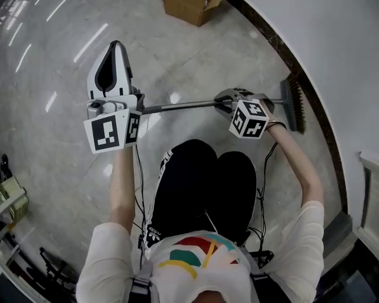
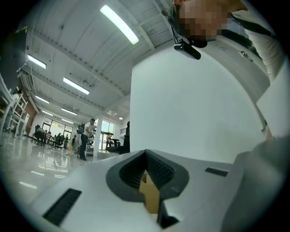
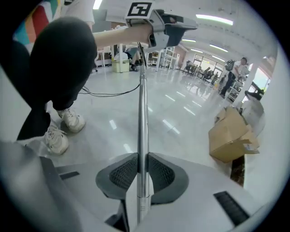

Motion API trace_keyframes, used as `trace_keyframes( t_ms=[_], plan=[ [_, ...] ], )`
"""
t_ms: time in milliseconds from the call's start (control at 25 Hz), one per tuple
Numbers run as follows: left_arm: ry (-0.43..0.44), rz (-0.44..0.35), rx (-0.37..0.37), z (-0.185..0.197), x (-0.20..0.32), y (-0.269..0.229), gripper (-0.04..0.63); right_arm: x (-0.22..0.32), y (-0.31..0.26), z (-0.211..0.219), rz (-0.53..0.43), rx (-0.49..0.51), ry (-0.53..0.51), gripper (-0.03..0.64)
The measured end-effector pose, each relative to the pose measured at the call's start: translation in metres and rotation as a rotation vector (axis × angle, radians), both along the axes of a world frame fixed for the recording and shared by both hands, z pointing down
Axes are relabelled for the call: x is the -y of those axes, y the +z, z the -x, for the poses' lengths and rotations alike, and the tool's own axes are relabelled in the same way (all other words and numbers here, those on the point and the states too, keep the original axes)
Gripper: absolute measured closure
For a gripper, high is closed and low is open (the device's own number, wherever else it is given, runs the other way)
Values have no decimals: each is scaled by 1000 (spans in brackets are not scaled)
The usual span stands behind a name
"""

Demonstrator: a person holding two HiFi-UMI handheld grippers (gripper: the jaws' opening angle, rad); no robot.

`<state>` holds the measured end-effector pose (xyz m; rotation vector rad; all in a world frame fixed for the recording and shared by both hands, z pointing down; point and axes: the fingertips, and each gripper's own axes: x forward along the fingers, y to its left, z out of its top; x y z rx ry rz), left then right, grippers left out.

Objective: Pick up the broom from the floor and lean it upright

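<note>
The broom has a silver metal handle (image 1: pixel 177 106) and a brush head (image 1: pixel 294 103) that lies close to the base of the wall. My right gripper (image 1: pixel 223 104) is shut on the handle, which runs up between its dark pads (image 3: pixel 142 163) in the right gripper view. The handle (image 3: pixel 143 113) reaches away toward my left gripper (image 3: pixel 174 25). In the head view the handle's free end passes under the body of the left gripper (image 1: pixel 114 50), not between its jaws. The left gripper (image 2: pixel 146 156) is shut, points out toward a white wall, and holds nothing.
A cardboard box (image 1: pixel 190 9) (image 3: pixel 233 133) stands on the glossy floor beside the curved white wall with its dark baseboard (image 1: pixel 308 83). The person's shoes (image 3: pixel 63 129) and loose cables are near the handle. People stand far off (image 2: pixel 86 138).
</note>
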<state>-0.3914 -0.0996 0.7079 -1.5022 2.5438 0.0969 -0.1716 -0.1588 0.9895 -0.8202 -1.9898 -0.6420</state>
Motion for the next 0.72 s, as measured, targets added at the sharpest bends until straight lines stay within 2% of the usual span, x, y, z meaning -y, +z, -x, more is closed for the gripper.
trace_keyframes(
  t_ms=[160,320,520,720],
  plan=[
    [-61,-66,103,16,-25,-77,551,12,-53,19,-26,79,69,535],
    [-81,-132,133,33,-39,-139,551,39,-111,25,-31,179,214,536],
    [-29,-166,129,8,-29,-164,551,68,-188,23,-32,341,379,537],
    [108,-230,134,-34,16,-199,551,113,-269,4,-12,512,592,537]
  ],
)
